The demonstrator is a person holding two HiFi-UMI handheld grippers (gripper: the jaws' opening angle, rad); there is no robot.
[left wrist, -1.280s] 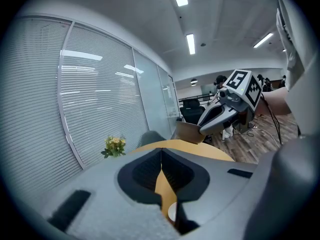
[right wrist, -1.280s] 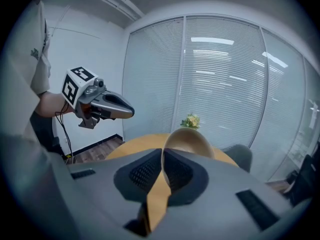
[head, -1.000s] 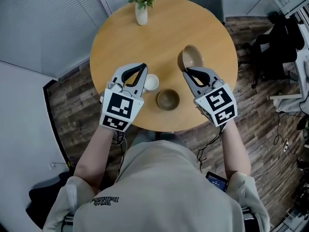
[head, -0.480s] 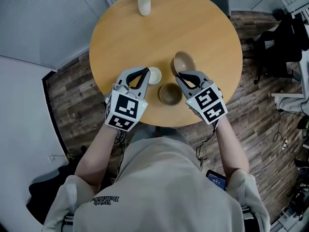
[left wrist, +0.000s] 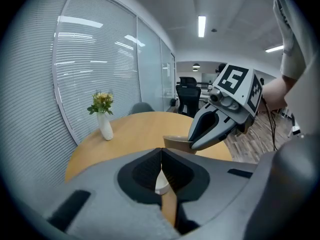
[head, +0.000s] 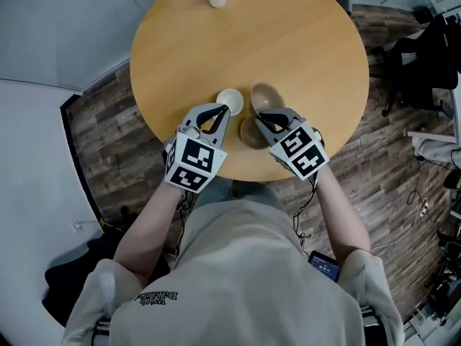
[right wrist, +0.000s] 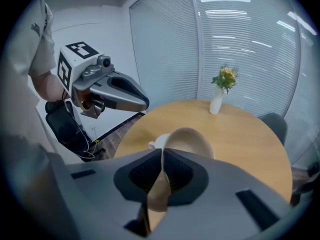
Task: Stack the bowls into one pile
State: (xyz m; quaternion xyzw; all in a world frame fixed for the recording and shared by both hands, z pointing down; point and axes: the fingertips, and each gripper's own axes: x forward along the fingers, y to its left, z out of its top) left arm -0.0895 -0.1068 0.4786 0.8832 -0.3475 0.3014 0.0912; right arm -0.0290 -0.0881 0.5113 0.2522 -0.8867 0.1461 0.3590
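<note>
- The right gripper (head: 261,114) has its fingers closed narrow on the thin rim wall of the tan bowl (right wrist: 190,139). The bowl stands out beyond the fingertips, tilted, with its hollow turned back toward the gripper. Whether its far edge touches the surface (head: 288,42) I cannot tell.
- The dark brown bowl (head: 250,132) sits upright on the surface just under and behind those fingers, on the person's side, partly hidden by the gripper. The coming move likely turns on this offset. To nest the two, the held bowl would probably have to come back toward the person and level out.
- The white bowl (head: 230,98), the smallest, stands just left of the held bowl and just beyond the tips of the left gripper (head: 222,111). That gripper's fingers are pressed together with nothing pinched, and the bowl shows below them.
- The right hand is nearer the dark bowl, the left nearer the white one.
- The tan bowl looks smooth, matte, round and thin-walled, apparently the widest of the three. Being round, it has no long axis.
</note>
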